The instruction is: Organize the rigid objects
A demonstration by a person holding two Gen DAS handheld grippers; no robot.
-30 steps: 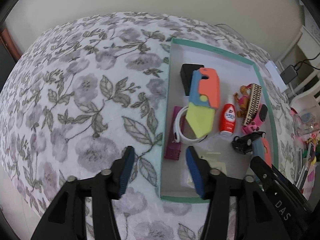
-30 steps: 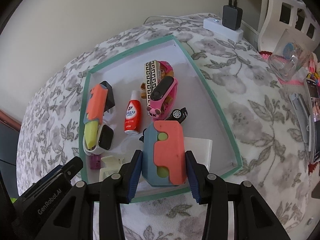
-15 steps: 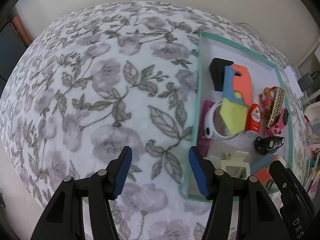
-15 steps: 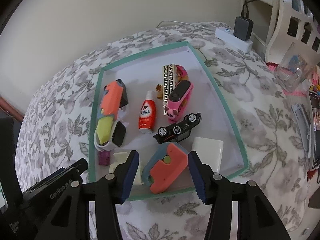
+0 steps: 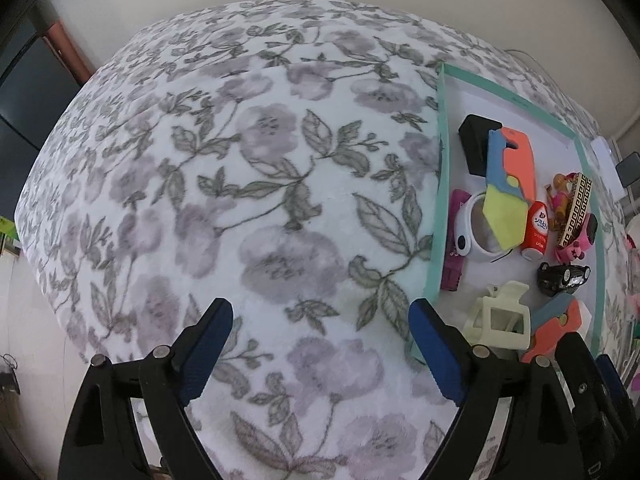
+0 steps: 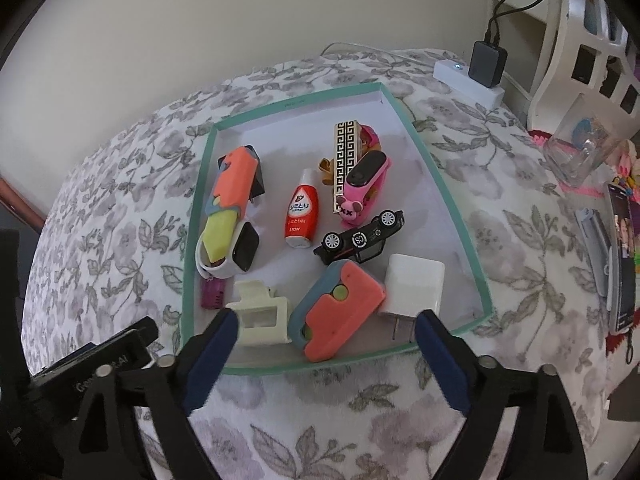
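Across the whole surface: a fleecy blanket (image 5: pixel 240 208) printed with mauve flowers and grey-green leaves covers everything the tray rests on; whether a bed or a table lies beneath cannot be told.
Tray: a shallow tray (image 6: pixel 460 216) with a teal rim and white floor sits on the blanket, all the rigid objects gathered inside it.
Near wall of tray: a cream hair clip (image 6: pixel 262 318), a coral-and-blue toy (image 6: pixel 338 312) and a white charger (image 6: pixel 414 288) lie side by side, the toy touching the charger.
Middle of tray: a black toy car (image 6: pixel 360 236) and a red bottle (image 6: pixel 302 212) lie close together.
Left wall of tray: a long coral, blue and yellow toy (image 6: pixel 230 196) lies over a black block and a white watch (image 6: pixel 236 256); a purple piece (image 6: pixel 212 294) lies just beside the wall.
Far half of tray: a pink watch (image 6: pixel 366 180) rests against a gold patterned clip (image 6: pixel 344 160).
Left gripper (image 5: pixel 320 344): over bare blanket left of the tray, jaws spreading wider, nothing between them.
Right gripper (image 6: pixel 326 352): at the tray's near wall, jaws spreading wider, clear of the coral-and-blue toy.
Beyond the tray: a plain pale wall (image 6: pixel 200 20); a white power strip (image 6: pixel 468 80) with a black adapter plugged in.
Right of the tray: white furniture (image 6: pixel 580 40), a clear container (image 6: pixel 584 140) and small clutter on the blanket's edge.
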